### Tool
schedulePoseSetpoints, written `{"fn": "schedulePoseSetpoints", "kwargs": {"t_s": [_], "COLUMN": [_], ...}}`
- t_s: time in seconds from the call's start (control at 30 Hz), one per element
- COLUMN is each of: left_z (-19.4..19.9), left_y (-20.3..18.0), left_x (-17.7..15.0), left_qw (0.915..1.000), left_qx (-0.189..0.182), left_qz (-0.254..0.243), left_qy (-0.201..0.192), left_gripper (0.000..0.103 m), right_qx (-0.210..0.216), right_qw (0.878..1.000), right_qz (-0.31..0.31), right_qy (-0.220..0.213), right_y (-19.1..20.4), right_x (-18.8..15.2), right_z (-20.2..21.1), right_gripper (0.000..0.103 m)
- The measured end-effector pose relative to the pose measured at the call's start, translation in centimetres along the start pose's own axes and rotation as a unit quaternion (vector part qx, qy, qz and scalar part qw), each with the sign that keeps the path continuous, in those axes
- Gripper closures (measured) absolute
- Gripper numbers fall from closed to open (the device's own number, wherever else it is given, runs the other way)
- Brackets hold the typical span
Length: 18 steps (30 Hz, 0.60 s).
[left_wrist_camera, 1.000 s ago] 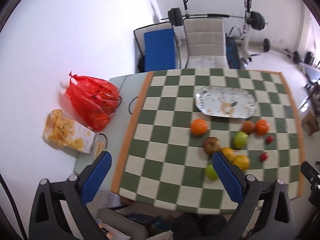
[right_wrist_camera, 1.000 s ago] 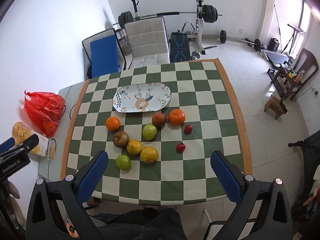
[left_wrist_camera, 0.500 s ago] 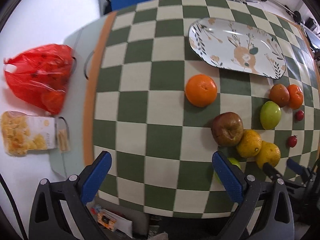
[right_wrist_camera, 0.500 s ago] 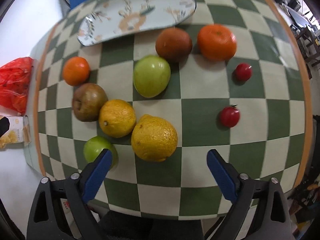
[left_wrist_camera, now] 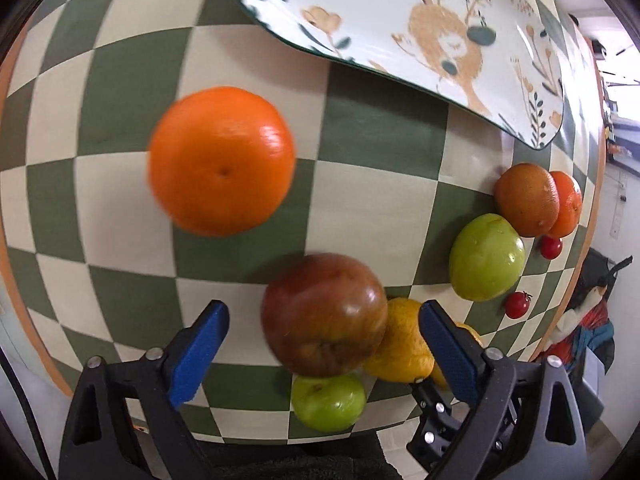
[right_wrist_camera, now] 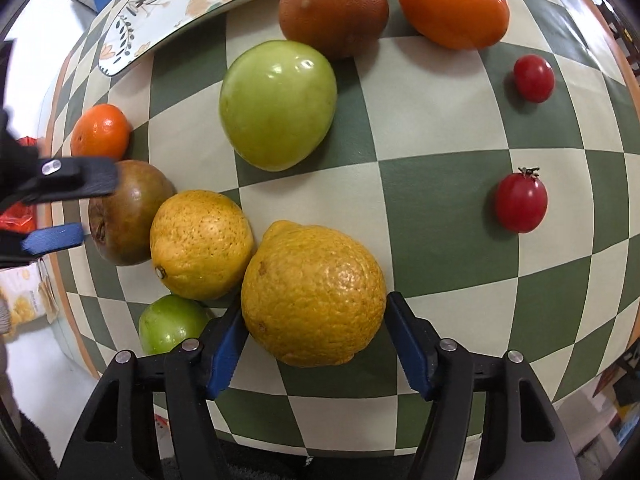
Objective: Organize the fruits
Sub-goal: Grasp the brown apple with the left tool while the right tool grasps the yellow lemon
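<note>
No text, label, brand or number can be read anywhere; the snack packet (right_wrist_camera: 28, 300) far left of the right jaws, off the table (right_wrist_camera: 440, 184), may carry print, but it is too small and blurred to make out.

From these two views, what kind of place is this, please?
Probably a dining table in a home. A checked green-and-cream tablecloth covers it, a decorated serving plate lies on it, and loose fruit such as a large yellow citrus sits around.
</note>
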<state>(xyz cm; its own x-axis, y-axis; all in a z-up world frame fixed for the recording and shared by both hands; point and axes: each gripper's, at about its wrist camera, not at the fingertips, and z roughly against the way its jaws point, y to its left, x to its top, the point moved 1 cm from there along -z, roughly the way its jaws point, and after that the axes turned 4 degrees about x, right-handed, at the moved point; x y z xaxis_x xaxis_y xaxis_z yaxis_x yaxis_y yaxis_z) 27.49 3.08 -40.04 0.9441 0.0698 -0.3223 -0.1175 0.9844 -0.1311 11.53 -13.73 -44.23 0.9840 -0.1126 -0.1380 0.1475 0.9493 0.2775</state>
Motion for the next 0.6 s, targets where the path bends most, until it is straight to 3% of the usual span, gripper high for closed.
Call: {"fn": "schedulePoseSetpoints", "kwargs": {"t_s": [0.1, 0.17, 0.37, 0.6], "left_z": [-1.0, -1.3, -1.4, -2.7], "left_y": [-1.2, -1.6, -0.8, -0.6], "left_x": [0.4, 0.3, -1.1, -0.4], "left_qw": [0.9997, 0.9989, 0.9936, 0.9946], "left_qx": [0.012, 0.028, 0.082, 0.074], "left_qz": [-0.019, -0.037, -0.073, -0.066], "left_qy": [0.005, -0.004, -0.027, -0.030], "left_gripper": [0.034, 0.040, 0.040, 0.040], "right_qx": [-0.005, -0.003, -0.003, 0.002], "right_qw": [1.000, 1.000, 1.000, 1.000], "right_qz": [0.002, -0.002, -0.002, -0.013], "right_qy": [-0.001, -0.001, -0.007, -0.007], "right_y": [0.5, 0.1, 0.1, -0.6], "right_x": [0.0, 0.1, 0.4, 1.1], "right_z": [0.0, 0.4, 1.1, 0.9], "right_gripper": [0.033, 0.033, 0.033, 0.032]}}
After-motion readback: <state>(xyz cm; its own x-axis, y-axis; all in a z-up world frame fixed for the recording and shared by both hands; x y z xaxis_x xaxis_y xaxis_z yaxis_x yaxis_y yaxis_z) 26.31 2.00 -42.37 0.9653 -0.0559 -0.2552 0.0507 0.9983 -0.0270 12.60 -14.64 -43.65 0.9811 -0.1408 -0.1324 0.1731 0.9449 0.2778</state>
